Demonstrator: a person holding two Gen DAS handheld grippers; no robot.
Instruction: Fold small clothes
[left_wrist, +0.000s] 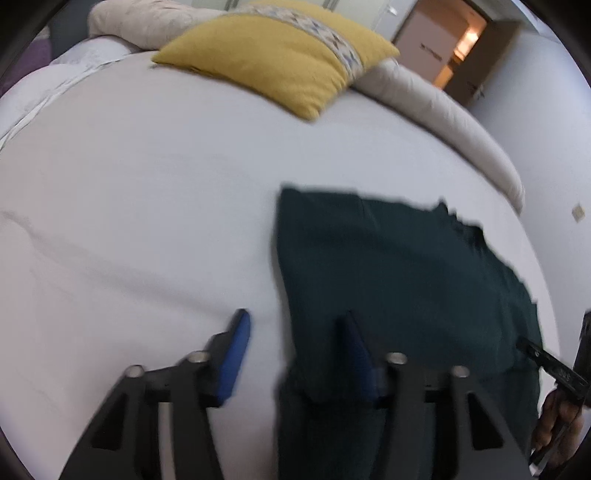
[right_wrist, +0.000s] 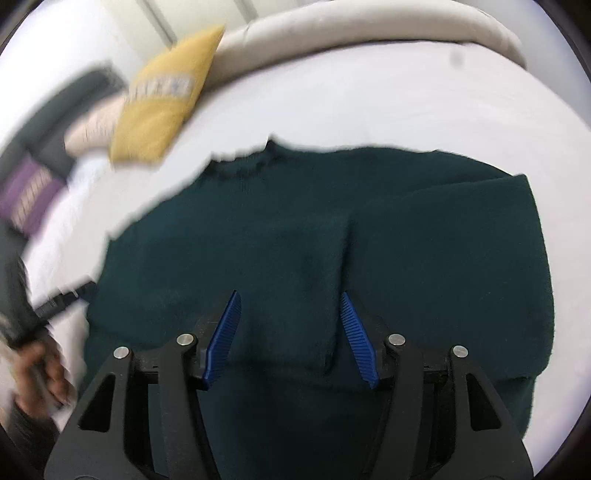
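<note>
Clearance: open bed surface, obstacles at far edge

White sheet (left_wrist: 129, 184) lies bare from 9 to 12 o'clock; yellow cushion (left_wrist: 273, 55) and cream bolster (left_wrist: 443, 110) block 12 to 2; dark green sweater (left_wrist: 388, 277) covers 3 o'clock.

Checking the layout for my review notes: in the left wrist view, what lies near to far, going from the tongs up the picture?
Left tongs, jaws apart → dark green sweater → bare white bed sheet → yellow pillow → cream bolster at the head of the bed.

White bed (left_wrist: 147, 184), green sweater (right_wrist: 295, 229), yellow pillow (left_wrist: 273, 55)
</note>
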